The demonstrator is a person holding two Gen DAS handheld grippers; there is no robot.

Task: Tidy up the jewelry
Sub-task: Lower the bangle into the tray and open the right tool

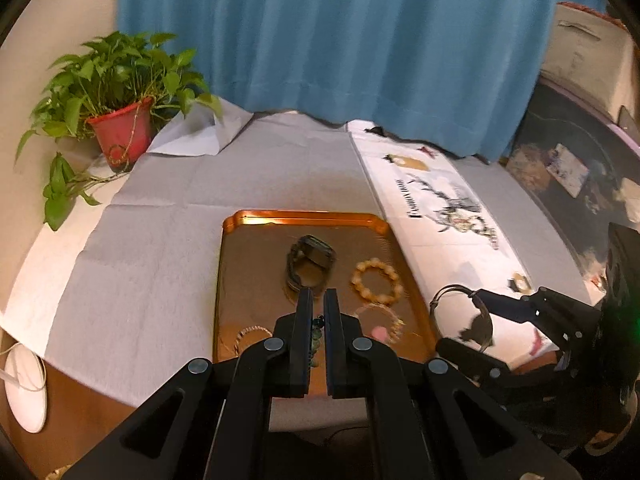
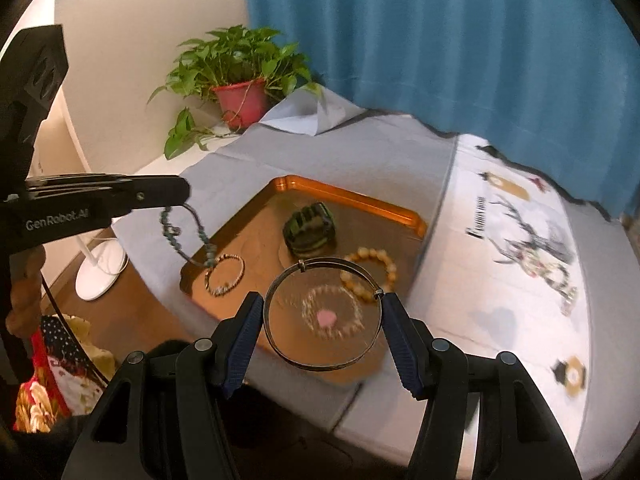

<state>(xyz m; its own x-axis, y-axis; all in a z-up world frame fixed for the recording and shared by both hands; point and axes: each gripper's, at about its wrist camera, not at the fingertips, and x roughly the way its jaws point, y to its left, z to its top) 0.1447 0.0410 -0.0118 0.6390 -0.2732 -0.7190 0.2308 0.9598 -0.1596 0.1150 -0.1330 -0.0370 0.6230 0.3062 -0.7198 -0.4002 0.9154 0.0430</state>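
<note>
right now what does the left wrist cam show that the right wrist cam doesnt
Only the left wrist view shows the left gripper end-on, shut on a green beaded strand.

Only the right wrist view shows that strand dangling in a loop, the thin metal bangle as a full ring spanning the right gripper, and a person's hand.

Both show the orange tray holding the dark watch, amber bead bracelet and pink-heart chain, plus the potted plant.

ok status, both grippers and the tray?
Left gripper shut on teal bead bracelet. Right gripper shut on metal bangle, above orange tray. Nothing in the way.
</note>
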